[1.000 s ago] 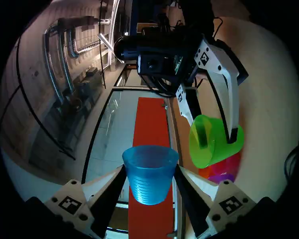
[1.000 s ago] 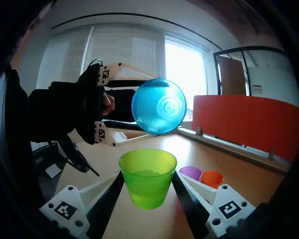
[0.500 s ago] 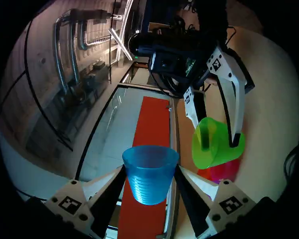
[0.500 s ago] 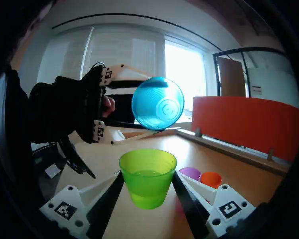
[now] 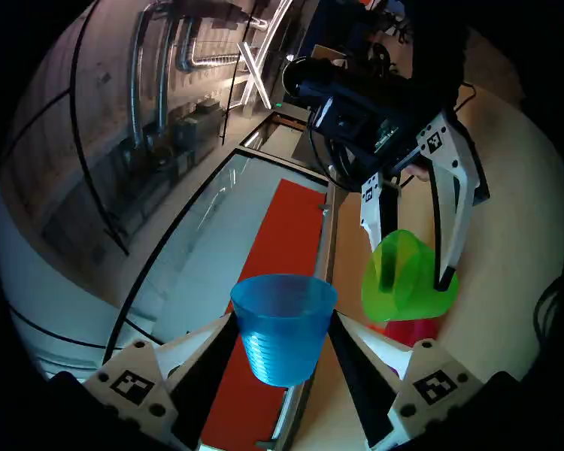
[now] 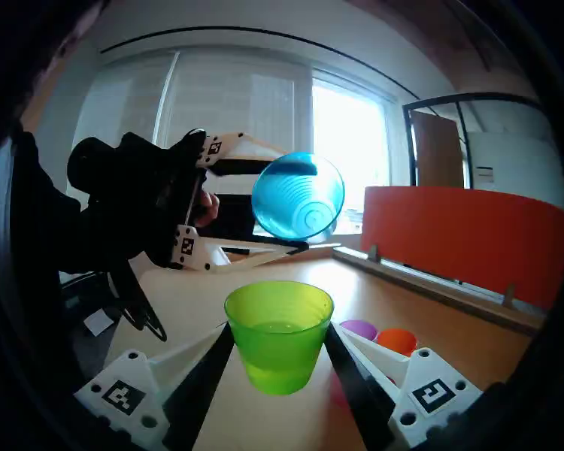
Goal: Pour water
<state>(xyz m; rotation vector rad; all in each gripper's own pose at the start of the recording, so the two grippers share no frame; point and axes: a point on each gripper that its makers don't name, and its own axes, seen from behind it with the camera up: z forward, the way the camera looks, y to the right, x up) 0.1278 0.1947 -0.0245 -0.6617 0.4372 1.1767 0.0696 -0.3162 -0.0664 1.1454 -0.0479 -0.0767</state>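
Left gripper (image 5: 282, 344) pinching a ribbed, translucent blue plastic cup (image 5: 283, 319) between its white fingers (image 5: 183, 347), right gripper (image 6: 279, 357) squeezing a smooth, tapered green cup (image 6: 279, 331) holding water, blue cup hanging tipped sideways above and beyond it, square black-and-white markers (image 6: 122, 396) on the fingers.

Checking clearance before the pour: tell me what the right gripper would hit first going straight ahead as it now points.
Most likely the blue cup, held tipped in the left gripper, roughly straight ahead of the right gripper and its green cup. Depth is unclear; it might pass just beneath.
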